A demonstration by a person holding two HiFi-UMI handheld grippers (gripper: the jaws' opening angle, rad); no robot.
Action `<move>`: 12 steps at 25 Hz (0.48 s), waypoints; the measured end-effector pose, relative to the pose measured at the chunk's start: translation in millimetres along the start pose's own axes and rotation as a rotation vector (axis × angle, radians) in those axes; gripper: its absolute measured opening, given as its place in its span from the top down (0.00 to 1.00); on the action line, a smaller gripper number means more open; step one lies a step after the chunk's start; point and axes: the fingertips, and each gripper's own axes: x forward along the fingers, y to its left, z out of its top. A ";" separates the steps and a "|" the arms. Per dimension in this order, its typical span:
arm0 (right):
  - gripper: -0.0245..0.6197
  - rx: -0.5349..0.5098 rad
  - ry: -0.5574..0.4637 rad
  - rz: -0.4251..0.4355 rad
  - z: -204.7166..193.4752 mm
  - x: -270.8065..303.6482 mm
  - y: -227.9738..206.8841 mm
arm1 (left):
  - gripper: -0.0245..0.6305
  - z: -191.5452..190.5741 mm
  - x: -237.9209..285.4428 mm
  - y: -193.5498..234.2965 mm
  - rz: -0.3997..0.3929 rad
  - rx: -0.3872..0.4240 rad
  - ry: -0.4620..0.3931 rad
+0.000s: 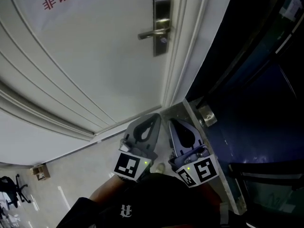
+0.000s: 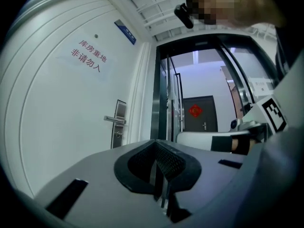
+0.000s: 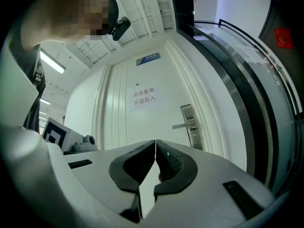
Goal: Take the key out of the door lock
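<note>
Sign (image 3: 144, 97) on door (image 3: 118, 122) reads 库房重地 非请勿入, beside lock (image 3: 190, 125)

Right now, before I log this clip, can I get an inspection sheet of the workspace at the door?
Surface: white door; pale floor below it.
Job's things: lock plate with lever handle; a small thing at the keyhole under the handle, likely the key, too small to be sure.
Clutter: small box and office chair on the floor, far left.
Grippers: left gripper and right gripper held low, well short of the lock, jaws together, empty.
Cables: nothing seen.
Surroundings: red notice on the door; dark glass doorway at right.
</note>
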 end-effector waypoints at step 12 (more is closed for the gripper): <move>0.94 -0.059 -0.056 -0.111 12.8 93.4 -53.5 | 0.95 7.2 91.4 78.6 -0.097 0.026 -0.027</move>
